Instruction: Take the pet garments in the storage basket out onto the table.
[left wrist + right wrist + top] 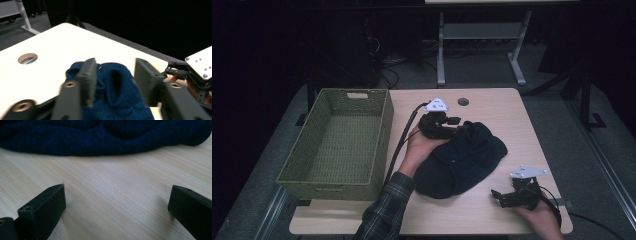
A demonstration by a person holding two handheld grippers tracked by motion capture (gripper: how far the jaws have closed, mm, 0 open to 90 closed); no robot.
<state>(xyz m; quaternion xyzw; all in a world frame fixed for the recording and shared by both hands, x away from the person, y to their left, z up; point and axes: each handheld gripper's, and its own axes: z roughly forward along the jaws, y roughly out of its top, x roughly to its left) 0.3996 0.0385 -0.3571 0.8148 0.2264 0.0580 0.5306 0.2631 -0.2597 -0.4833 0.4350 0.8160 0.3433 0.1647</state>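
1. Your left gripper (460, 127) lies over the far-left part of the dark blue knit garment (462, 162), with your left hand (424, 145) under it. In the left gripper view its jaws stand apart, and a raised fold of the garment (112, 92) sits between them. The left jaw touches that fold; the right jaw looks just clear of it, so the jaws are spread around the cloth, not clenched on it.

2. Your right gripper (503, 196) rests low near the table's (502, 105) near-right corner, held by your right hand (542, 215). Its jaws are released, spread wide with bare wood (112, 195) between them. The garment (100, 137) lies ahead of both jaw tips, apart from them.

3. Beyond your left jaws, the right gripper (197, 72) shows off to the right, and a round hole (27, 58) in the tabletop sits well to the left.

4. The green woven basket (339, 145) stands behind your left gripper's jaws, at the table's left side, away from the garment.
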